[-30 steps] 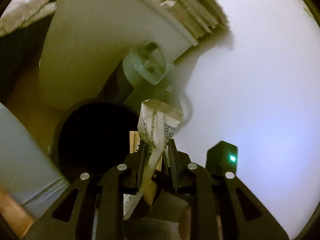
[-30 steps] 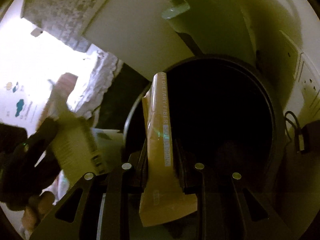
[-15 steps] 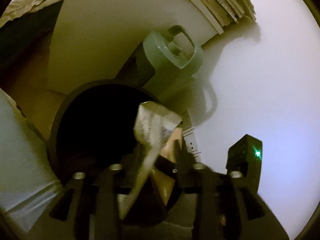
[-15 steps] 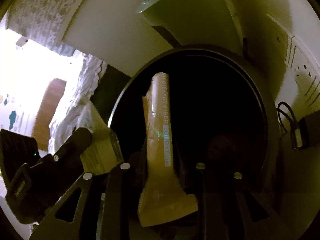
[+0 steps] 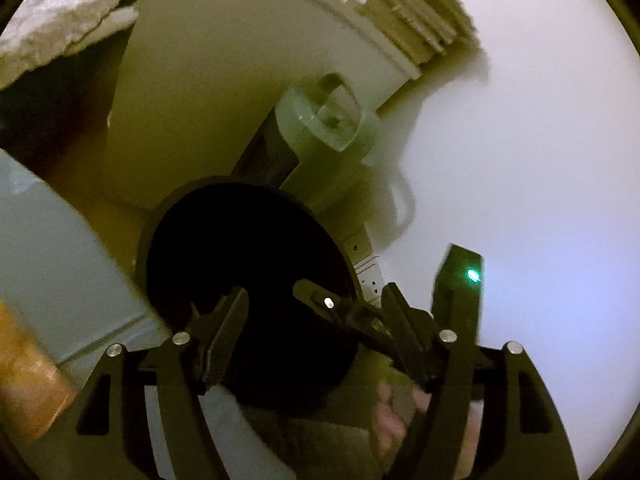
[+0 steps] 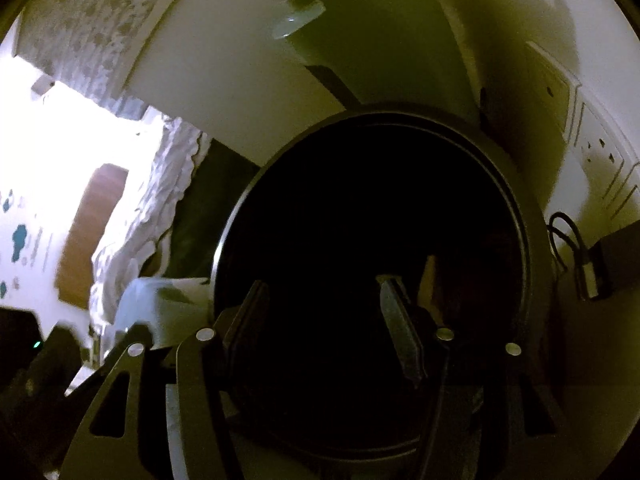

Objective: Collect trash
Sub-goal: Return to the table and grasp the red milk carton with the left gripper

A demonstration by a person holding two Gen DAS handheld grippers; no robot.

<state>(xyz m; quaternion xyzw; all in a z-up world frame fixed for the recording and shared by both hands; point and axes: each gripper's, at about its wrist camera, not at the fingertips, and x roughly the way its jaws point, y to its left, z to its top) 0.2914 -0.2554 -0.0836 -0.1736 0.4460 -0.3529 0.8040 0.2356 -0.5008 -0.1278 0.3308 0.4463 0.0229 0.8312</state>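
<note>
A black round bin stands on the floor below both grippers, and its dark mouth fills the right wrist view. My left gripper hangs over the bin's near right rim. Its jaws are opening with no trash between them. Only the tip of the right gripper shows in the gap. My right gripper points down into the bin, jaws opening and empty. A faint tan shape lies deep inside the bin. It is too dark to name.
A pale green appliance with a handle leans behind the bin against a white cabinet side. Wall sockets and a black adapter with a cable sit to the right. Rumpled white bedding lies to the left.
Both grippers have gone from shut to open. The crumpled white wrapper has left the left jaws and the orange packet the right jaws. The left gripper swung over the bin.
</note>
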